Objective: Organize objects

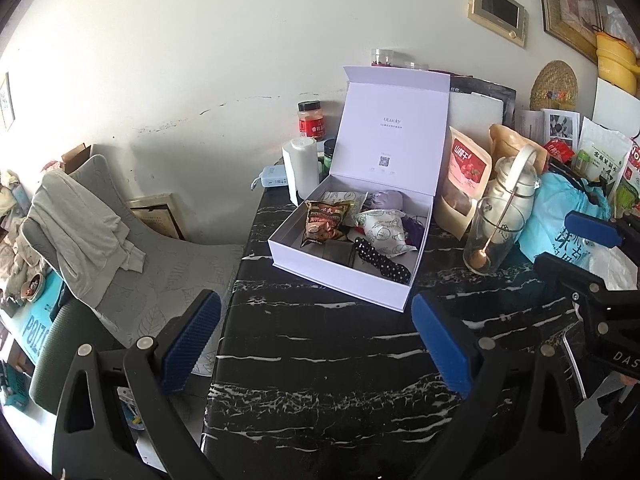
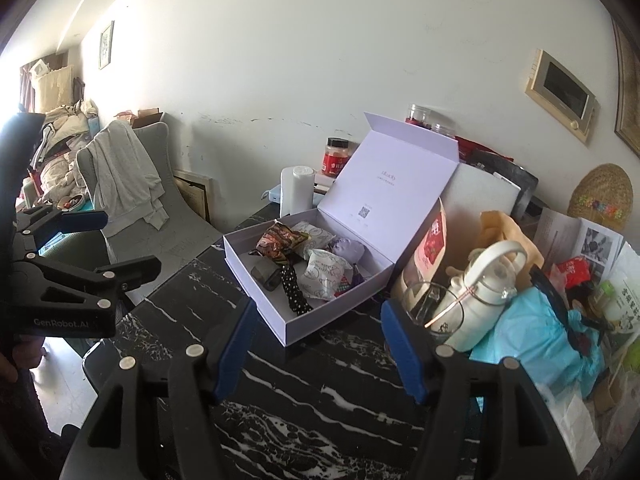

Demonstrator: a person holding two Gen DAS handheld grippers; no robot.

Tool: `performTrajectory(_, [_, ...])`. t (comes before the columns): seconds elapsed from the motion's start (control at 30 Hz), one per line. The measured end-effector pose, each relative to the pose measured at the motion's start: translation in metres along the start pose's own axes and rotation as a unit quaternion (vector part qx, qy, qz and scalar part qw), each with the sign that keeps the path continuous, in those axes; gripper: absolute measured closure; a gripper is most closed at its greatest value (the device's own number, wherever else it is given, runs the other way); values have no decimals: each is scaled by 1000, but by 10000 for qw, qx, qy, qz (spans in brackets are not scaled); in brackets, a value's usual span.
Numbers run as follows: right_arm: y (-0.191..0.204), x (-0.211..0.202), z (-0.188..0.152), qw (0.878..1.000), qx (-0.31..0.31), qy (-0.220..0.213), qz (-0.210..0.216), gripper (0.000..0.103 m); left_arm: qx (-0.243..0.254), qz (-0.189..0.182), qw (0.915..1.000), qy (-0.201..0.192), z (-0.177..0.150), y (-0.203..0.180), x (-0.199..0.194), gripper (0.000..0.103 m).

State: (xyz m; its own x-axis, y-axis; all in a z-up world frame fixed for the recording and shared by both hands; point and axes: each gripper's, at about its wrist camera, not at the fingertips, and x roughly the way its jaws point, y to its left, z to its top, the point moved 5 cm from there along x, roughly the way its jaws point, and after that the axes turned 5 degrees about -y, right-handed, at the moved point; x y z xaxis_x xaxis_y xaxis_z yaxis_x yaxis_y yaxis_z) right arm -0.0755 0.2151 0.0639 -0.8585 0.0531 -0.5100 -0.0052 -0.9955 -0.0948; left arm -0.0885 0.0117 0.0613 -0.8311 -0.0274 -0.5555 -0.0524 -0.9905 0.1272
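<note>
An open white box [image 1: 340,280] [image 2: 256,292] with its lid raised sits on the black marbled table [image 1: 320,380]. Inside lie a brown snack packet [image 1: 324,222] [image 2: 280,242], a white patterned pouch [image 1: 382,232] [image 2: 324,272], a black polka-dot band [image 1: 380,260] [image 2: 294,290] and a small dark case [image 2: 266,274]. My left gripper [image 1: 316,340] [image 2: 116,240] is open and empty, just short of the box's near side. My right gripper [image 2: 320,344] [image 1: 576,248] is also open with nothing between its pads, in front of the box's right corner.
Right of the box stand a glass with a spoon [image 1: 492,236] [image 2: 434,312], a white kettle [image 2: 488,280], a red pouch [image 1: 466,176] and a blue plastic bag [image 2: 536,332]. A paper roll [image 1: 300,168] and a red jar [image 1: 310,120] stand behind. A cloth-draped chair [image 1: 80,220] is on the left.
</note>
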Motion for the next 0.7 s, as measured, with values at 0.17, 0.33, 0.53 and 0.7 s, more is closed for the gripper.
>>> performTrajectory(0.17, [0, 4, -18, 9998, 141, 166, -29, 38, -71, -27, 10000, -14, -13, -1, -4, 7])
performTrajectory(0.33, [0, 13, -32, 9992, 240, 331, -34, 38, -77, -101, 9998, 153, -28, -3, 5, 7])
performTrajectory(0.53, [-1, 17, -40, 9987, 316, 377, -91, 38, -41, -100, 9995, 281, -36, -3, 17, 7])
performTrajectory(0.7, [1, 20, -46, 9985, 327, 440, -59, 38, -58, -225, 9990, 387, -40, -3, 26, 7])
